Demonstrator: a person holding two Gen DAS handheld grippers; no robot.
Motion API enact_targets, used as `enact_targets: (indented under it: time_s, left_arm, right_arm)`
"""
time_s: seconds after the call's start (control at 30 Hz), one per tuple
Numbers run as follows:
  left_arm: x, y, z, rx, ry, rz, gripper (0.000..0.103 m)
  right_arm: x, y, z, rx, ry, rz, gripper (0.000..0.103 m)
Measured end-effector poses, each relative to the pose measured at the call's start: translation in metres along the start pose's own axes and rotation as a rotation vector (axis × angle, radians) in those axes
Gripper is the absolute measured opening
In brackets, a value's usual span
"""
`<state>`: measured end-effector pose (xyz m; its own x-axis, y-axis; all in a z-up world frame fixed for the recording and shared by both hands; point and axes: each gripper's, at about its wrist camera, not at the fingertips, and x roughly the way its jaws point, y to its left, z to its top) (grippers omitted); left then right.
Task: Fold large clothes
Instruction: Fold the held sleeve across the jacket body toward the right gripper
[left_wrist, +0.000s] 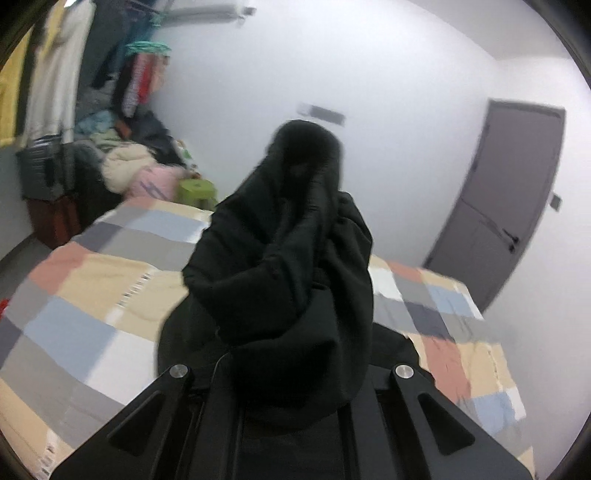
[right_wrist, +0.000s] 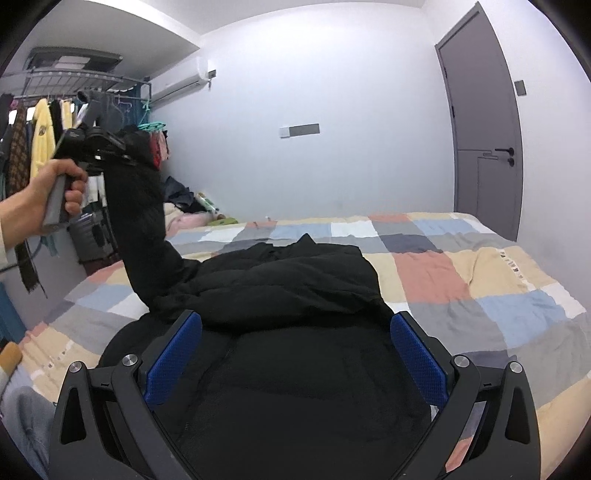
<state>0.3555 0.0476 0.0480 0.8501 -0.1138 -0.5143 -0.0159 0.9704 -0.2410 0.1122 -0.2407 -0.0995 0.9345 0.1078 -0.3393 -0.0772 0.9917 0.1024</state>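
Observation:
A large black padded jacket (right_wrist: 288, 280) lies on the patchwork bed (right_wrist: 461, 280). My left gripper (right_wrist: 129, 155) is raised at the left of the right wrist view, shut on the jacket's sleeve (right_wrist: 136, 221), which hangs stretched down to the bed. In the left wrist view the held sleeve (left_wrist: 288, 266) bunches over the fingers and hides them. My right gripper (right_wrist: 295, 332) is open low over the jacket's near part, its blue pads (right_wrist: 417, 354) wide apart and empty.
A clothes rack (right_wrist: 44, 122) with hanging garments and a pile of clothes (left_wrist: 129, 166) stand left of the bed. A green stool (left_wrist: 195, 192) sits beside the bed's far corner. A grey door (right_wrist: 484, 122) is at the right wall.

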Motion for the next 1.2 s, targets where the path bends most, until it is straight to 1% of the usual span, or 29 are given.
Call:
enact_targets:
  time_s: [0.07,0.2,0.27,0.33,0.4,0.57,0.6,0.67,0.77,0.83,0.93,1.13,1.2]
  left_arm:
    - [0.017,-0.029,-0.014,0.042,0.027,-0.019,0.005]
    - [0.049,-0.072,-0.042,0.072,0.07,-0.068,0.005]
    - [0.067,-0.095,-0.06,0.088,0.095,-0.096,0.005]
    - [0.083,-0.104,-0.076,0.099,0.126,-0.112,0.005]
    - [0.103,-0.124,-0.095,0.117,0.168,-0.121,0.005]
    - [0.146,-0.162,-0.142,0.152,0.241,-0.13,0.005]
    - [0.152,-0.16,-0.148,0.151,0.252,-0.13,0.005]
    - [0.169,-0.165,-0.17,0.151,0.286,-0.119,0.005]
    - [0.2,-0.159,-0.19,0.144,0.355,-0.076,0.005]
    - [0.206,-0.162,-0.2,0.139,0.346,-0.072,0.005]
    - [0.211,-0.16,-0.203,0.117,0.352,-0.078,0.005]
    - [0.213,-0.156,-0.196,0.124,0.376,-0.085,0.006]
    - [0.21,-0.158,-0.194,0.127,0.384,-0.074,0.007]
  right_arm:
    - [-0.003,-0.007,0.001,0.002,-0.015,-0.018,0.103]
    - [-0.008,-0.024,0.0,0.048,-0.035,-0.021,0.103]
    - [-0.005,-0.034,-0.002,0.066,-0.03,-0.034,0.103]
    - [0.0,-0.044,-0.004,0.094,-0.012,-0.028,0.103]
    - [0.005,-0.054,-0.007,0.131,0.001,-0.024,0.103]
    - [0.009,-0.068,-0.008,0.162,-0.008,-0.012,0.103]
    - [0.01,-0.07,-0.009,0.169,-0.005,-0.006,0.103]
    - [0.011,-0.075,-0.011,0.177,-0.002,0.0,0.103]
    - [0.017,-0.08,-0.015,0.189,0.011,0.006,0.103]
    - [0.023,-0.082,-0.018,0.188,0.022,0.002,0.103]
    - [0.032,-0.083,-0.022,0.187,0.051,-0.001,0.103]
    - [0.039,-0.077,-0.022,0.169,0.064,0.003,0.103]
    - [0.041,-0.074,-0.022,0.157,0.069,-0.001,0.103]
